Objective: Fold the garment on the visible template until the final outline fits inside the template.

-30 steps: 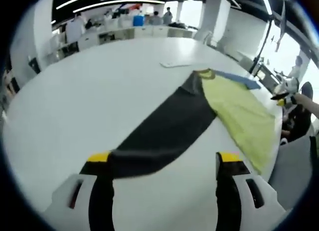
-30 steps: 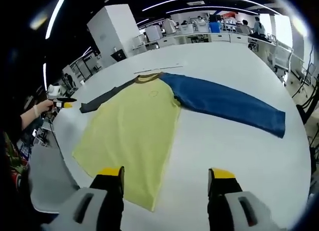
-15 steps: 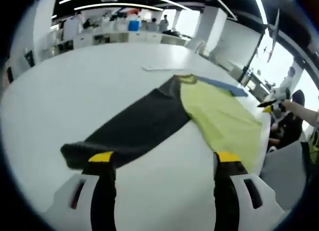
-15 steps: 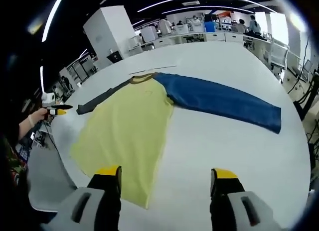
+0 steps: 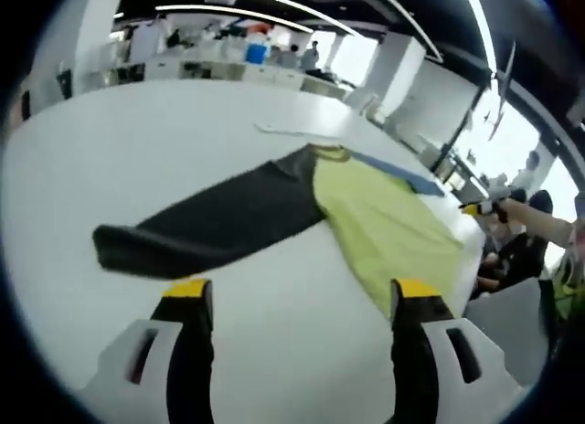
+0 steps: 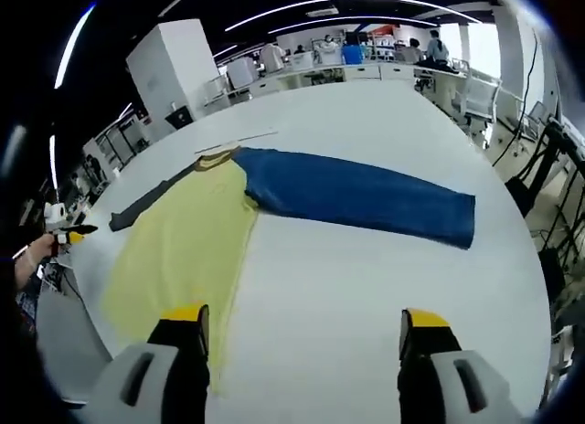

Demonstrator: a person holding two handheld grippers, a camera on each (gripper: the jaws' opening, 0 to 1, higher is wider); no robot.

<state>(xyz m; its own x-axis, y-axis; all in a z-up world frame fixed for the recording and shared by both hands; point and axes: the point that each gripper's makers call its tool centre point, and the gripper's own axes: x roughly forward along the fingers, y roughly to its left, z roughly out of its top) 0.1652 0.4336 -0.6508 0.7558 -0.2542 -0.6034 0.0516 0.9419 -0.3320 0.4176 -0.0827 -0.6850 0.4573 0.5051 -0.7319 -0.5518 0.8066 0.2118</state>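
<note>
Since nothing's folded yet, we're basically at the start: the garment point(image 6: 183, 250) lies spread flat on the white worktop point(image 6: 366, 296), yellow body in the middle, blue sleeve point(image 6: 356, 196) stretched one way and dark sleeve point(image 5: 201, 227) the other. Our left claw point(image 5: 297, 291) hangs just short of the dark cuff, jaws apart and empty; our right claw point(image 6: 302, 319) is spread too, holding nothing, near the hem. Can't make out a template outline. Both sleeves and the body still need folding.

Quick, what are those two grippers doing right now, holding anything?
Left gripper: open, holding nothing; the dark sleeve lies on the table ahead of it.
Right gripper: open, holding nothing, above the yellow shirt body.
</note>
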